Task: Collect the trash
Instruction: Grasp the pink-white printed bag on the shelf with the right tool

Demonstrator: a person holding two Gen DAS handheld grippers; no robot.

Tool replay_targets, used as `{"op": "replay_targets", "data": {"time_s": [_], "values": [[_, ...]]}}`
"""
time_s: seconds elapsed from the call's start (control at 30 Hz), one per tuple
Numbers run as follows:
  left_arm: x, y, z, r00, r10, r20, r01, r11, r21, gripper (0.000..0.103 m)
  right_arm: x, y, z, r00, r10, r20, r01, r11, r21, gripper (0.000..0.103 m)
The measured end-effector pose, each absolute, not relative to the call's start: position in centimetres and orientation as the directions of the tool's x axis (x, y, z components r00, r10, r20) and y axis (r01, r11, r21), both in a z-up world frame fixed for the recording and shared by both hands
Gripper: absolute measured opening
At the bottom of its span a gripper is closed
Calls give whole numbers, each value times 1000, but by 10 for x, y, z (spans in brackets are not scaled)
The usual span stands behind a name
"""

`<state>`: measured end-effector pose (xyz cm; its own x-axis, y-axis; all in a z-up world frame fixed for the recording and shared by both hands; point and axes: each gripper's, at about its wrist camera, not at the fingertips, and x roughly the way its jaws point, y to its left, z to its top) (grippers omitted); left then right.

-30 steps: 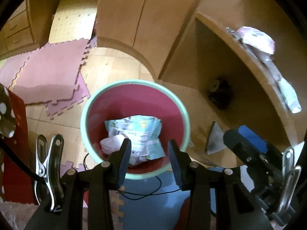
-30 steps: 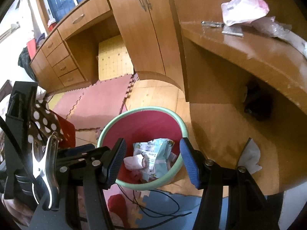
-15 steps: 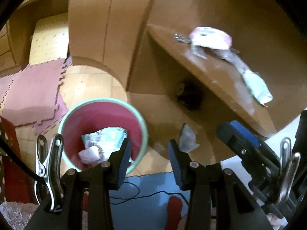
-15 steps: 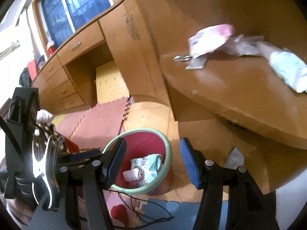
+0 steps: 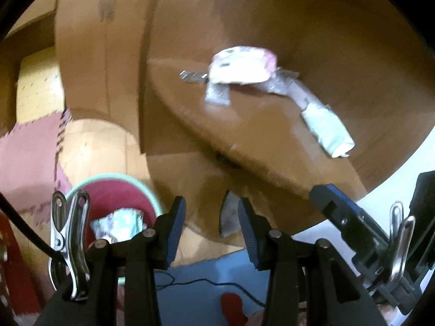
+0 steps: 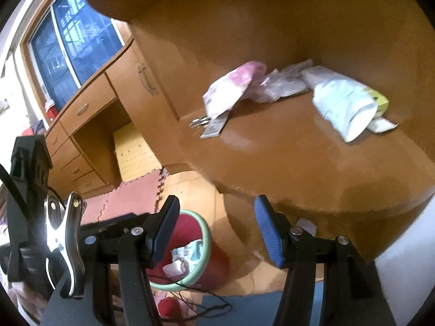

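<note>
Both grippers, left gripper (image 5: 211,226) and right gripper (image 6: 217,229), have swung up from the bin (image 6: 202,247) toward the desk (image 6: 299,157), jaws apart and empty. Wrappers already lie in the bin, low and left. More trash waits on the desk's far side: a pink bag (image 6: 233,87) and a white packet (image 6: 345,108), likely next.

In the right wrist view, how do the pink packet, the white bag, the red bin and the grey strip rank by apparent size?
1. White bag and red bin: look alike; the bin is partly hidden, so unranked.
2. Pink packet.
3. Grey strip, clearly smallest.
</note>
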<state>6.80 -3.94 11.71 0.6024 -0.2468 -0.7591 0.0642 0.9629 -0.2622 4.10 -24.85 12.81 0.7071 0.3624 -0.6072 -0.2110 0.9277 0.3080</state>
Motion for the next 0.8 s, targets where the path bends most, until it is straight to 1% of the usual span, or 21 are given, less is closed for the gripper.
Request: {"op": "replay_targets", "data": {"time_s": [0.2, 0.33, 0.57, 0.73, 0.8], "values": [[117, -50, 137, 648, -275, -710, 121, 958, -260, 42, 66, -263, 140, 717, 325, -617, -159, 938, 309, 59], [144, -51, 134, 670, -278, -688, 141, 958, -250, 43, 93, -260, 153, 730, 300, -614, -151, 947, 283, 59], [179, -41, 114, 633, -303, -712, 143, 950, -277, 44, 155, -251, 165, 749, 297, -593, -123, 941, 316, 61], [189, -26, 100, 621, -283, -731, 108, 955, -277, 44, 203, -238, 159, 727, 280, -627, -97, 946, 310, 61], [192, -21, 97, 616, -286, -734, 105, 953, -284, 44, 216, -235, 158, 732, 279, -621, -90, 944, 318, 61]]}}
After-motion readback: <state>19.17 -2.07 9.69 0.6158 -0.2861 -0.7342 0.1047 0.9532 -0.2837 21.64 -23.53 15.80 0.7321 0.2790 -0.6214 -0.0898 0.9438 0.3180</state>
